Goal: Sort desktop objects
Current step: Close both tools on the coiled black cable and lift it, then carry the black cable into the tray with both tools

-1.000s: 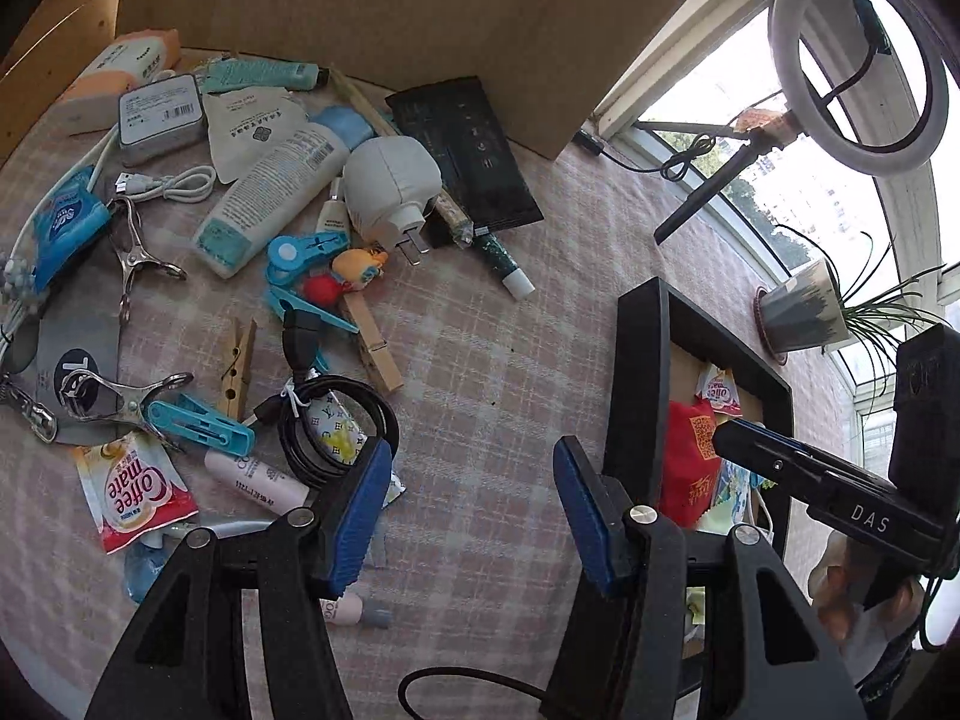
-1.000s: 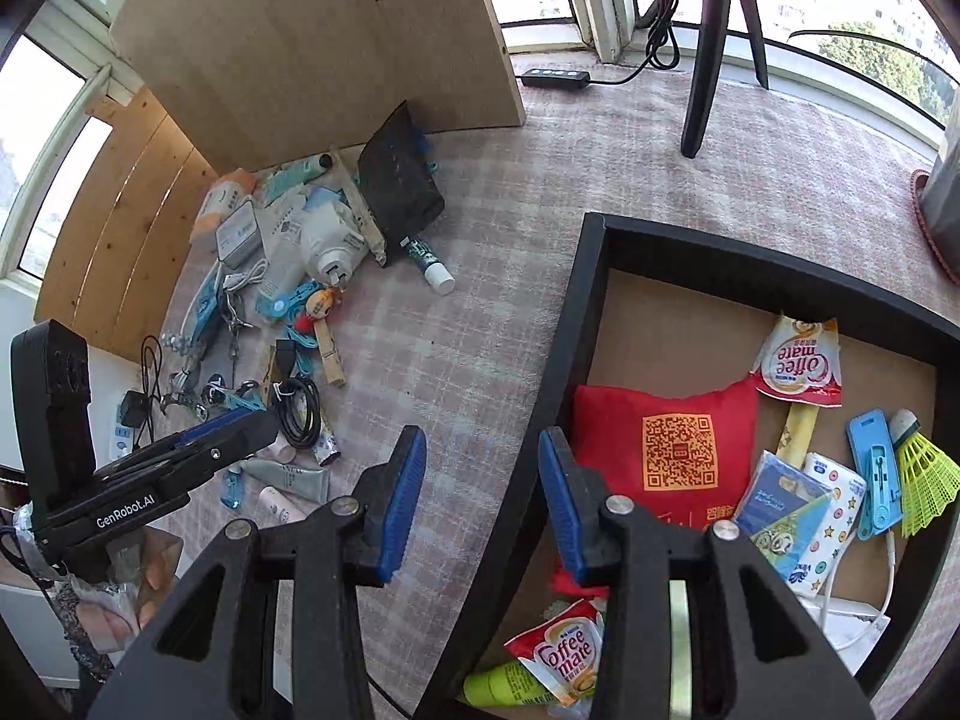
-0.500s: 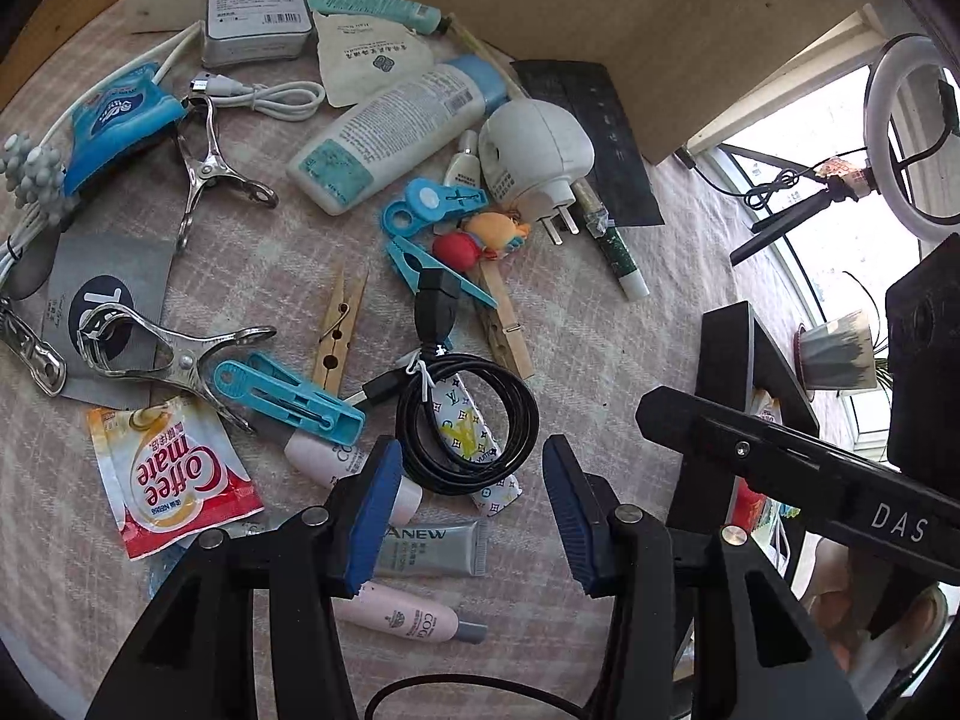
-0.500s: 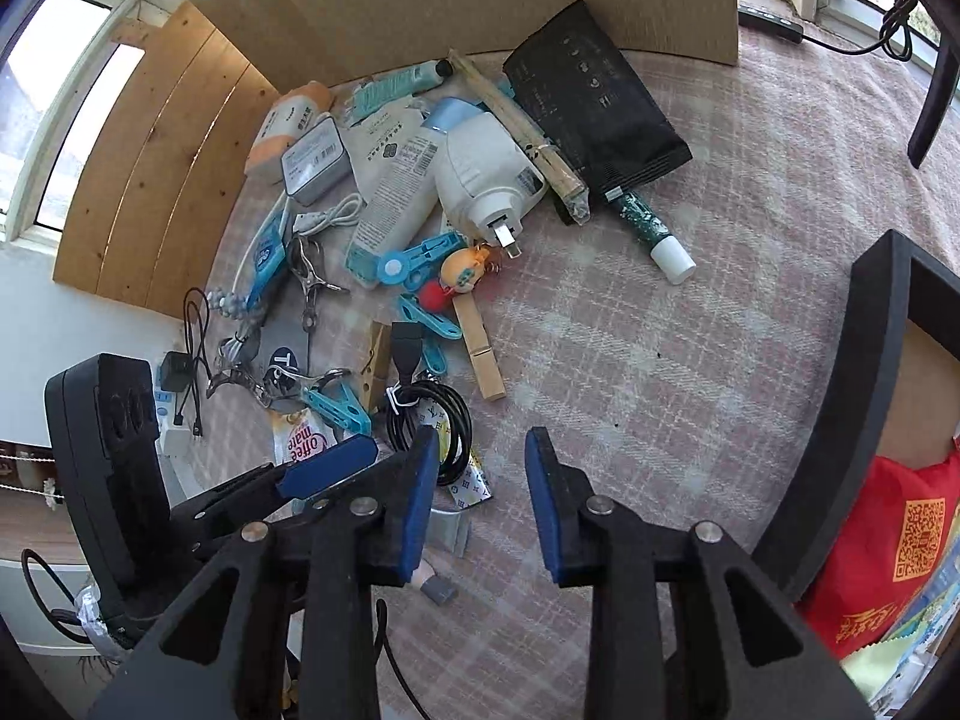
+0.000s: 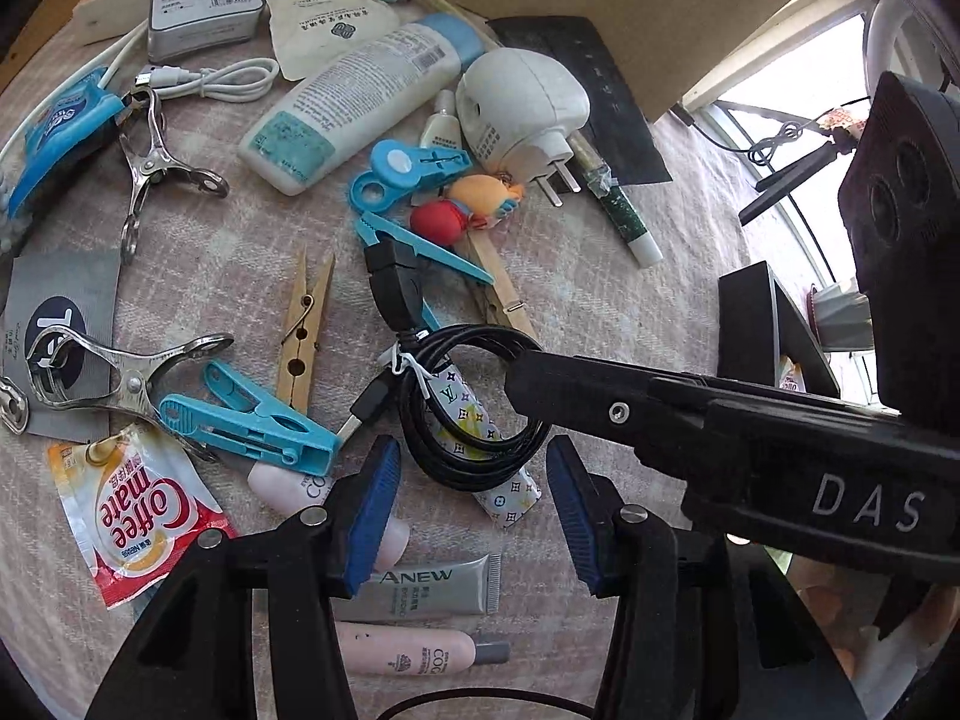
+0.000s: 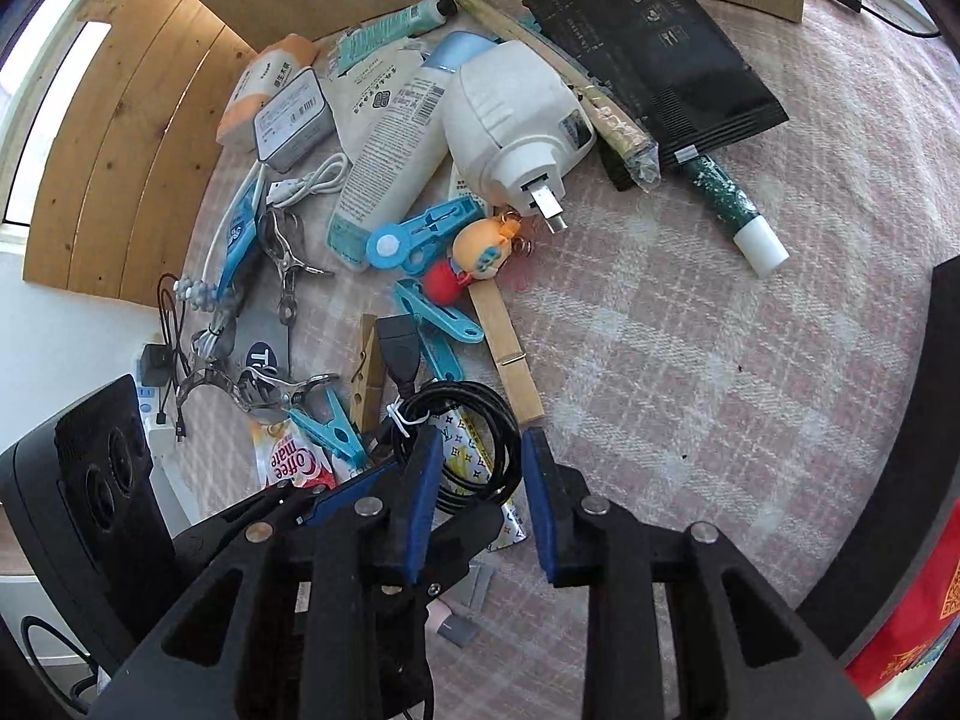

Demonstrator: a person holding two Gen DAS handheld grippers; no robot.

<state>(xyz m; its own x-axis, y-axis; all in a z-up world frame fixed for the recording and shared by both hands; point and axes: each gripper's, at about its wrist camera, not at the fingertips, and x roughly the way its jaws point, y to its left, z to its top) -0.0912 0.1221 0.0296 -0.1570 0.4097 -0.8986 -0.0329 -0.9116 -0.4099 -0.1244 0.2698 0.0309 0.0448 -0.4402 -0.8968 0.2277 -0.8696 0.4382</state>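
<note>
A pile of small objects lies on the checked cloth. A coiled black USB cable point(image 5: 468, 408) lies on a patterned sachet point(image 5: 480, 450); it also shows in the right wrist view point(image 6: 474, 438). My left gripper point(image 5: 471, 510) is open, its blue pads either side of the coil's near edge. My right gripper point(image 6: 480, 492) is open, just over the coil from the right; its black finger point(image 5: 660, 402) crosses the left wrist view. Blue pegs point(image 5: 252, 420), wooden pegs point(image 5: 303, 324), a Coffee mate sachet point(image 5: 132, 510) and tubes point(image 5: 420, 585) lie around.
A white plug adapter point(image 6: 510, 114), lotion tube point(image 5: 354, 102), metal clips point(image 5: 114, 372), doll keychain point(image 6: 474, 258), black pouch point(image 6: 654, 48) and green pen point(image 6: 732, 204) lie farther back. The black tray's rim point(image 6: 936, 420) stands at right, holding a red packet point(image 6: 918, 618).
Both grippers have moved from the tray toward the pile and come down close to the black cable coil. The right gripper's finger has entered the left wrist view.
</note>
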